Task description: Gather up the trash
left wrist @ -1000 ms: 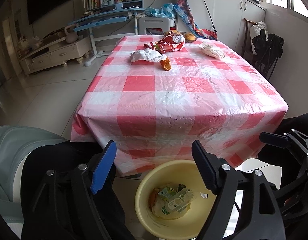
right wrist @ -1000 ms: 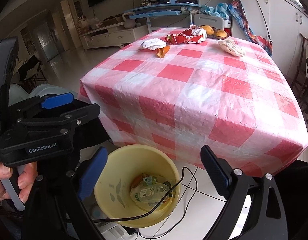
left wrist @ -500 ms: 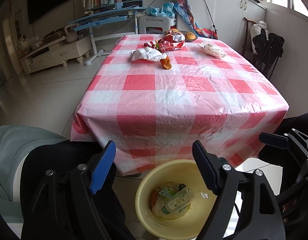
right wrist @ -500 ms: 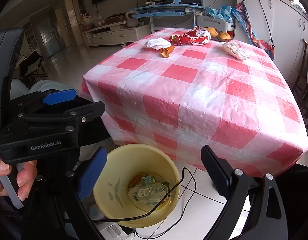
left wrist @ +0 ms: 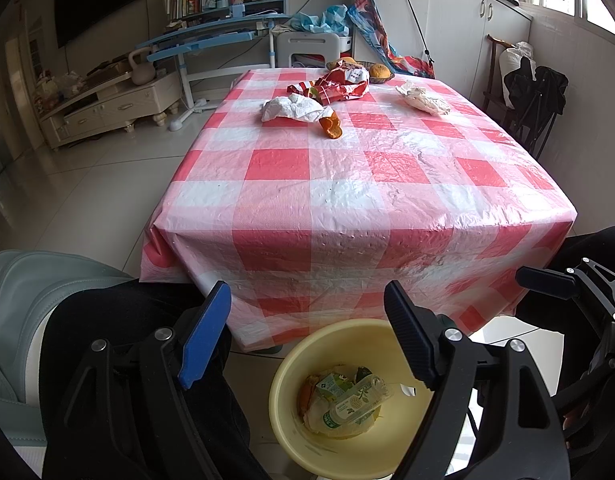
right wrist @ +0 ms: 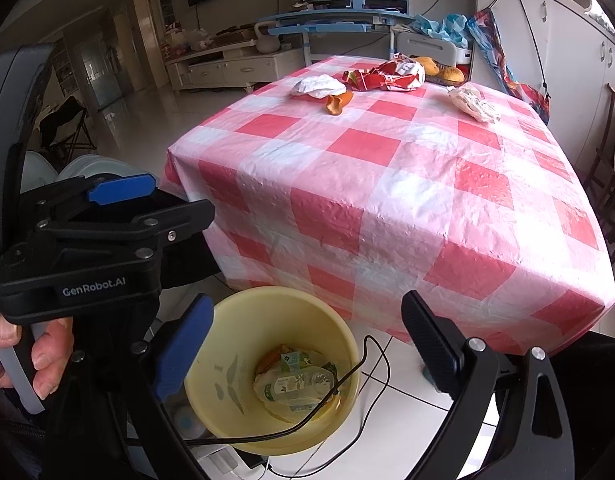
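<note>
Both grippers are hanging over a yellow bin (left wrist: pixel 291 432) that is standing on the tiled floor just in front of the table (left wrist: pixel 347 208), which is wearing a red-and-white checked cloth. The left gripper (left wrist: pixel 307 336) is holding its jaws spread wide with nothing between them, and the right gripper (right wrist: pixel 307 344) is doing the same above the bin's mouth. White lettering reading "GenRobot.AI" is showing on the left gripper's black body in the right wrist view, where a hand (right wrist: pixel 11 356) is gripping its handle. Inside the bin a clear plastic bottle (left wrist: pixel 359 400) with a green-and-white label is lying on other scraps; its print is too small to read. At the table's far end, a crumpled white wrapper (left wrist: pixel 291 108), an orange peel (left wrist: pixel 330 126), a torn red snack bag (left wrist: pixel 343 84) and a second crumpled paper (left wrist: pixel 423 100) are lying, the bag's writing illegible.
</note>
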Available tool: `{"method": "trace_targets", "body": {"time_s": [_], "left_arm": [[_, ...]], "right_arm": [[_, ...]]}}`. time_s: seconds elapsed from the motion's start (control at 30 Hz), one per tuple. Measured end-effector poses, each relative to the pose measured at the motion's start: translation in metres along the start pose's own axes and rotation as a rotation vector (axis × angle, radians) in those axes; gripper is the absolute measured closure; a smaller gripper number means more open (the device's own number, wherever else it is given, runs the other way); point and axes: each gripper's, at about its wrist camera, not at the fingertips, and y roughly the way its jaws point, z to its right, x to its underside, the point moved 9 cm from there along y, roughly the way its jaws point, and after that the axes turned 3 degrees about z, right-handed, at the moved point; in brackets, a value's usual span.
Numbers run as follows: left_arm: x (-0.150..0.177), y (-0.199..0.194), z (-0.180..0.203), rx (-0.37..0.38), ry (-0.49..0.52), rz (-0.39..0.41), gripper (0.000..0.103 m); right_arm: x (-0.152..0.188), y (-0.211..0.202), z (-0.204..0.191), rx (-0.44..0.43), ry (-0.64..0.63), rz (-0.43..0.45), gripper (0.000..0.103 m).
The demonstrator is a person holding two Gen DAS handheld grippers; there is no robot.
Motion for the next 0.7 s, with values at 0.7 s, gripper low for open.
{"method": "trace_targets", "body": {"time_s": [0.7], "left_arm": [[-0.015, 0.0, -0.012, 0.024, -0.087, 0.021, 0.024]], "right_arm": [[-0.01, -0.009, 0.003, -0.002, 0.025, 0.04, 0.012]]}}
